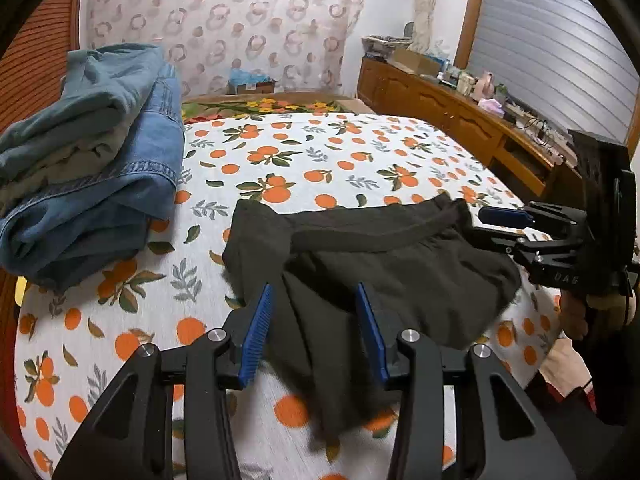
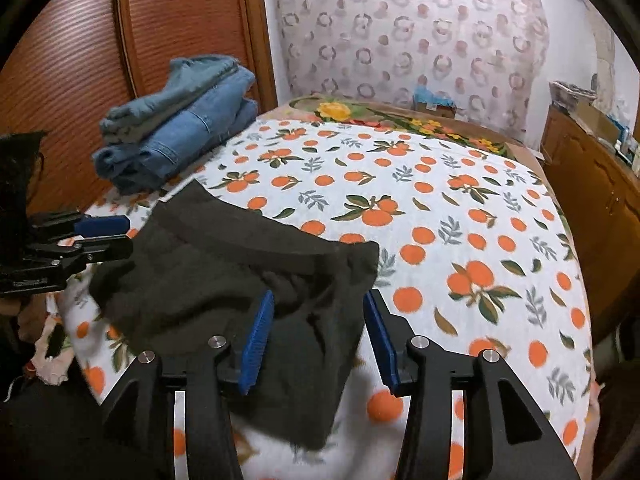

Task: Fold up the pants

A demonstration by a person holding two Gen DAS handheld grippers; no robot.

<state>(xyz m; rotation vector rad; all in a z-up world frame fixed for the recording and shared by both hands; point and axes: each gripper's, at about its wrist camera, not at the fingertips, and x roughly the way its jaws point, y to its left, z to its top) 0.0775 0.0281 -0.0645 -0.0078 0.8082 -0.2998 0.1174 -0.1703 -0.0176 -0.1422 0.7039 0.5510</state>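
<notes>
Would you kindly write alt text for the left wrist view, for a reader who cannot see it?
The left tongs hover open over crumpled dark pants on an orange-print bedspread. The right tongs sit at the pants' right edge, and folded jeans are stacked at left.

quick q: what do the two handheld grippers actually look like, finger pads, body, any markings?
Both match: the left gripper and right gripper are matte black with angular linkage arms, triangular cut-outs and silver pivot bolts. Each finger carries a flat ribbed blue pad. Seen side-on from the left camera, the right gripper's body shows faint pale lettering, too blurred to read. No cables visible.
</notes>
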